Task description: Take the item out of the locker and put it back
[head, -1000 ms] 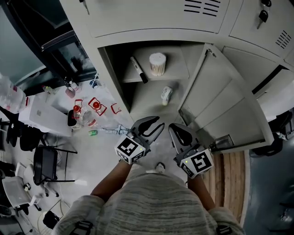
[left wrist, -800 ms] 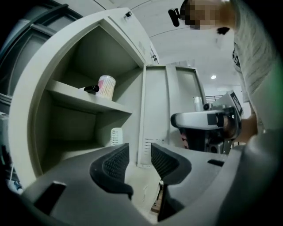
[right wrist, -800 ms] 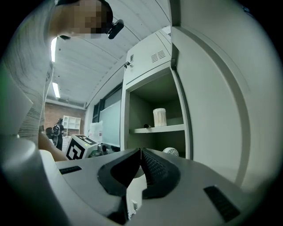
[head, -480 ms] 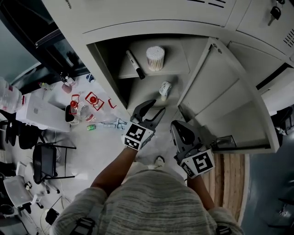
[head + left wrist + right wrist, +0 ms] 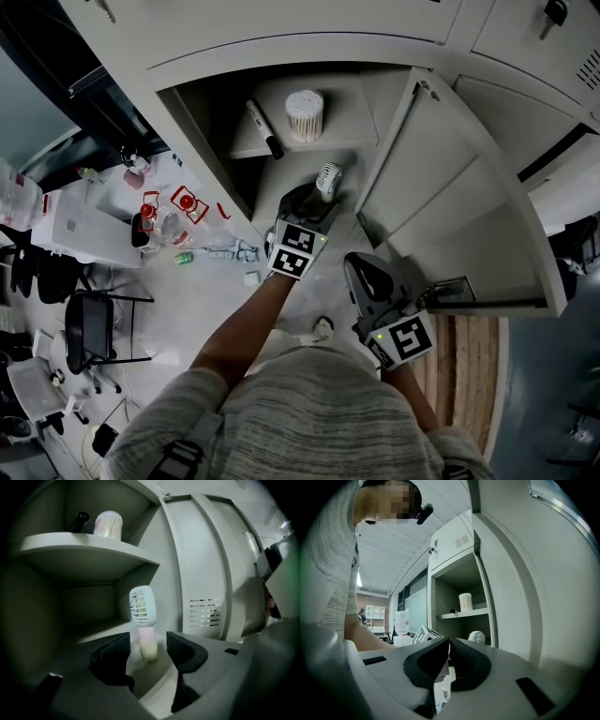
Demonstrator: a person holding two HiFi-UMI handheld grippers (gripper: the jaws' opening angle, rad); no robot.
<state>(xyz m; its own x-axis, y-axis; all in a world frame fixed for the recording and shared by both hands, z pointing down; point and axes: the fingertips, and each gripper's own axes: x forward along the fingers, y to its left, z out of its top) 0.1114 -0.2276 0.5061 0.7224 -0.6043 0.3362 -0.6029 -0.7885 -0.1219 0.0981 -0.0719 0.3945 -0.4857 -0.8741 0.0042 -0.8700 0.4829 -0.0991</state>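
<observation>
Left gripper [image 5: 147,645]: jaws, just opening, stand apart either side of the upright handheld fan [image 5: 142,605], not touching it; the head view hides its handle; right gripper [image 5: 448,654] closed, empty.

The locker [image 5: 450,187] is seen to be sheet metal, coated in a smooth, matt pale paint. The small fan [image 5: 143,616] is moulded in smooth plastic, with a white grille and a faintly glossy handle. The marker [image 5: 263,129] is cased in black plastic. The person's top [image 5: 309,412] is knitted from flecked cloth. A strip of floor [image 5: 473,366] is laid in wood boards.
</observation>
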